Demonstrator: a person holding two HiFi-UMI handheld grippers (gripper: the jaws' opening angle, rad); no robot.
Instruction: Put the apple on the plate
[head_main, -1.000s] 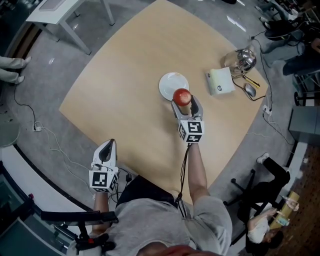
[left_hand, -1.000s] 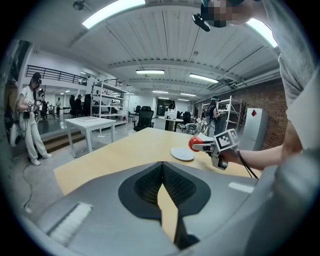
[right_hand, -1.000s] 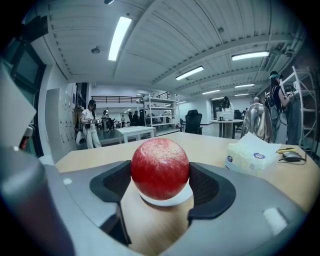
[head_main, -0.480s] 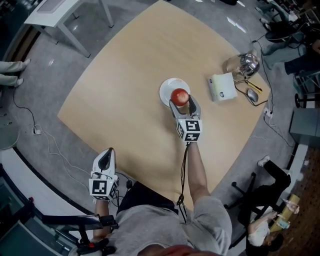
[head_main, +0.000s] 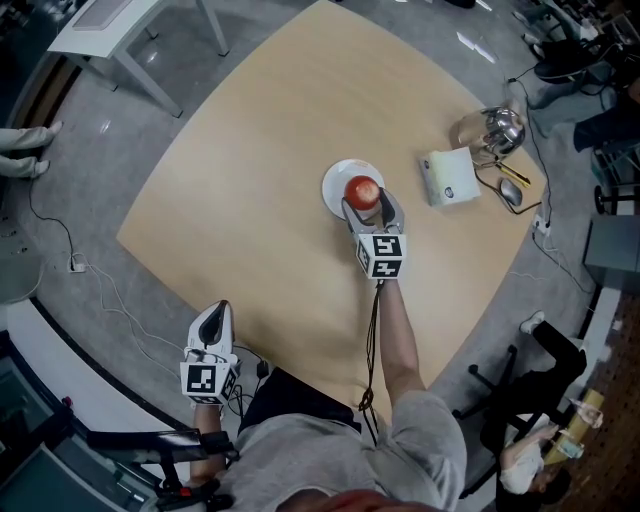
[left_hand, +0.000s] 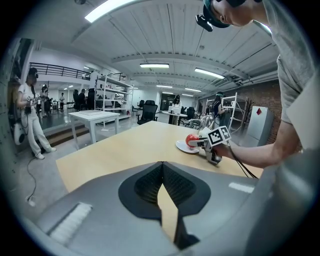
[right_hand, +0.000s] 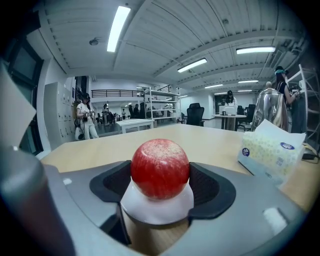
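Red, our one apple (right_hand: 160, 168) sits clamped in the right tool (head_main: 367, 203) over the single white plate (head_main: 335, 185), perhaps touching it; our left tool (left_hand: 161, 172) is clenched empty, off the tabletop (head_main: 270, 150) edge.

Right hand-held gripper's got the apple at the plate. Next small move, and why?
Probably ease straight down a touch: the right hand-held gripper is shut on the apple, and the plate lies right beneath it, but contact can't be told. Open only once it rests.
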